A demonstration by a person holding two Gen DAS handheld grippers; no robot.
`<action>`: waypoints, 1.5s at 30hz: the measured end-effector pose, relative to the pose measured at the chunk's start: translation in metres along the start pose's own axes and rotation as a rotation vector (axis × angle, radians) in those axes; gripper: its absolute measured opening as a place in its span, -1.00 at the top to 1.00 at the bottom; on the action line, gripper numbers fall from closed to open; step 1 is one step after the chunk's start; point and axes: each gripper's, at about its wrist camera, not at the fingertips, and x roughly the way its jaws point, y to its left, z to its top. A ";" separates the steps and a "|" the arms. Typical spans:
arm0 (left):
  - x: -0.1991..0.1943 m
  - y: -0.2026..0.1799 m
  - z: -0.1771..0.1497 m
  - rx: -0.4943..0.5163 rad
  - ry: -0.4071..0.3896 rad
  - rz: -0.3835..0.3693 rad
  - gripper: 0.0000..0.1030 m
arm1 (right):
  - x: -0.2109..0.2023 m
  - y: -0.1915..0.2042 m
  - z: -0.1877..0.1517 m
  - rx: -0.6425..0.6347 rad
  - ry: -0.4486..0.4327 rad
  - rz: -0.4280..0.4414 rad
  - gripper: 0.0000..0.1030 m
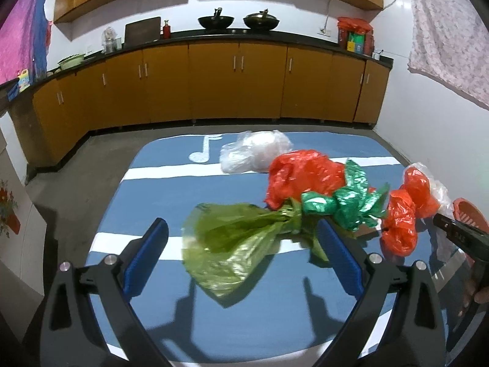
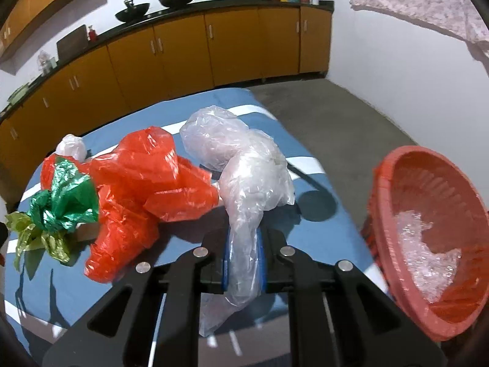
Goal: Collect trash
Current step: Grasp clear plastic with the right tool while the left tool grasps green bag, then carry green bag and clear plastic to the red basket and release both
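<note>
Several crumpled plastic bags lie on a table with a blue cloth [image 1: 146,195]. An olive-green bag [image 1: 232,244] lies between the wide-apart blue pads of my left gripper [image 1: 243,238], which is open and does not press on it. Beyond it are a large red bag [image 1: 302,177], a dark green bag [image 1: 345,202], a small red bag [image 1: 400,226] and a clear bag [image 1: 253,153]. My right gripper [image 2: 244,257] is shut on the neck of a long clear bag [image 2: 253,177]. A red basket [image 2: 385,189] stands to its right with crumpled clear plastic [image 2: 428,253] inside.
Orange kitchen cabinets [image 1: 214,85] with a dark counter run along the back wall, carrying two woks [image 1: 215,21] and packets. Grey floor [image 2: 336,107] surrounds the table. Cloths hang at the upper left and upper right. The red bag [image 2: 146,189] and green bag [image 2: 61,202] lie left of the right gripper.
</note>
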 end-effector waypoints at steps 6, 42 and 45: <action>0.003 -0.016 0.007 -0.029 0.004 -0.056 -0.85 | -0.008 -0.014 -0.002 0.031 -0.018 -0.021 0.73; -0.002 -0.072 0.013 -0.002 0.057 -0.084 0.23 | -0.062 -0.045 -0.011 0.033 -0.095 0.010 0.73; -0.015 -0.072 0.014 -0.007 0.041 -0.090 0.23 | -0.072 -0.048 -0.013 0.031 -0.109 0.012 0.73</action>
